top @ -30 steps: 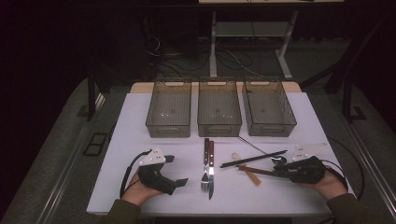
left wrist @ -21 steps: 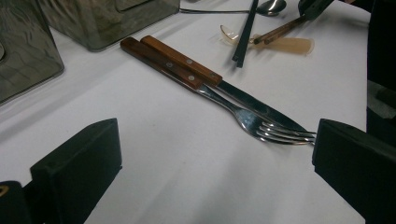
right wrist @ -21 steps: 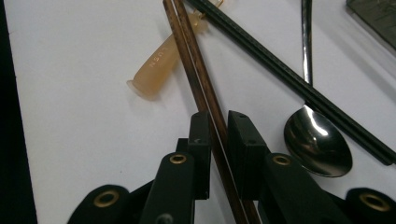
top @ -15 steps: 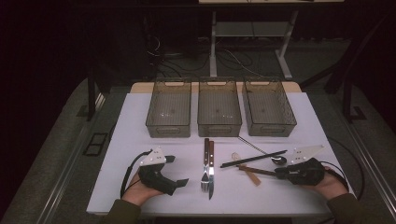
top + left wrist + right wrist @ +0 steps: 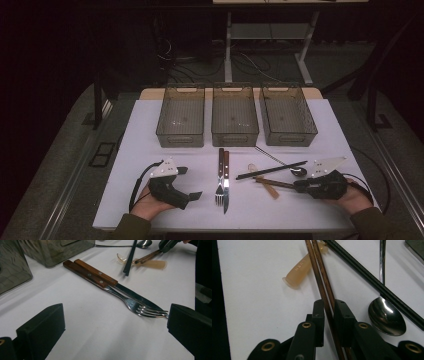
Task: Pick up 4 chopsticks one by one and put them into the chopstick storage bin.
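Now right tool [image 5: 329, 315] clamped on brown chopsticks [image 5: 322, 282], just beside the spoon [image 5: 387, 316] on the counter [image 5: 257, 315]. Could slip loose if lifted unevenly. Left tool [image 5: 112, 332] wide apart.

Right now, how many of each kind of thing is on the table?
Bins: 3
Forks: 1
Knives: 1
Spoons, metal and plastic: 2
Brown chopsticks, in the right gripper: 2
Black chopsticks: 2
Total: 11

tabletop [image 5: 150, 125]: white sheet; three clear bins [image 5: 235, 116] in a row at the far edge
near edge: fork [image 5: 219, 176] beside knife [image 5: 226, 181]; chopsticks [image 5: 272, 170], spoon [image 5: 280, 164] to their right
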Demonstrator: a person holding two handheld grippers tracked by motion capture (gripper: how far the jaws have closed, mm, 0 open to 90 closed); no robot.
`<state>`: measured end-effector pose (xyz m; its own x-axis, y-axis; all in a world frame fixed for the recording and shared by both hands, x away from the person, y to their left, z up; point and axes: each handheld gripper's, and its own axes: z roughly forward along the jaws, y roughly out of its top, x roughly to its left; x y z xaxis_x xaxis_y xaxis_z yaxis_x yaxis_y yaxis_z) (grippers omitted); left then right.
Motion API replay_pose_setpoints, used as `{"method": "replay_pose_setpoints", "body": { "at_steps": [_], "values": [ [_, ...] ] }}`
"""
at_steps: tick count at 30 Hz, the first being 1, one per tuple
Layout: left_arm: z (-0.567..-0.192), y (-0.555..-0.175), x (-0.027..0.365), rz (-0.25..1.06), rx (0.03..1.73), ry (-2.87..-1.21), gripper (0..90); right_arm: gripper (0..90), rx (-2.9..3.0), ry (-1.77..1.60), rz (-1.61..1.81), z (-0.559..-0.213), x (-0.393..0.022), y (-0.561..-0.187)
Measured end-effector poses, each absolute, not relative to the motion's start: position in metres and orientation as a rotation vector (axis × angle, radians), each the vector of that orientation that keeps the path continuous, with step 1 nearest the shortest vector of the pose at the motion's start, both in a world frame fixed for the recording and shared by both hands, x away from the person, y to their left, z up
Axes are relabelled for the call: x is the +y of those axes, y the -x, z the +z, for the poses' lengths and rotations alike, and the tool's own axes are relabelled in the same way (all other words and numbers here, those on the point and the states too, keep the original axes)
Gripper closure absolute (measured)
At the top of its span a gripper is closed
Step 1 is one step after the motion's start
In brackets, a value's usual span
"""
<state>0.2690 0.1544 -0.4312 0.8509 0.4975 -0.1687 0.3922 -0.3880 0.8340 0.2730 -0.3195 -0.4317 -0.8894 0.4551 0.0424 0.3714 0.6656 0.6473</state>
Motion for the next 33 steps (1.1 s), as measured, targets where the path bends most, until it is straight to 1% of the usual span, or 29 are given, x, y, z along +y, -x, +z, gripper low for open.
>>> {"method": "replay_pose_setpoints", "body": {
  "at_steps": [23, 33],
  "values": [
    [-0.4313, -0.2689, 0.1540, 0.130, 0.650, -2.025, 0.1, 78.0, 2.810, -0.599, 0.950, -0.4387, -0.3135, -0.2707],
    [-0.4314, -0.2689, 0.1538, 0.130, 0.649, -2.026, 0.1, 82.0, 2.823, -0.559, 0.940, -0.4406, -0.3126, -0.2700]
  ]
}}
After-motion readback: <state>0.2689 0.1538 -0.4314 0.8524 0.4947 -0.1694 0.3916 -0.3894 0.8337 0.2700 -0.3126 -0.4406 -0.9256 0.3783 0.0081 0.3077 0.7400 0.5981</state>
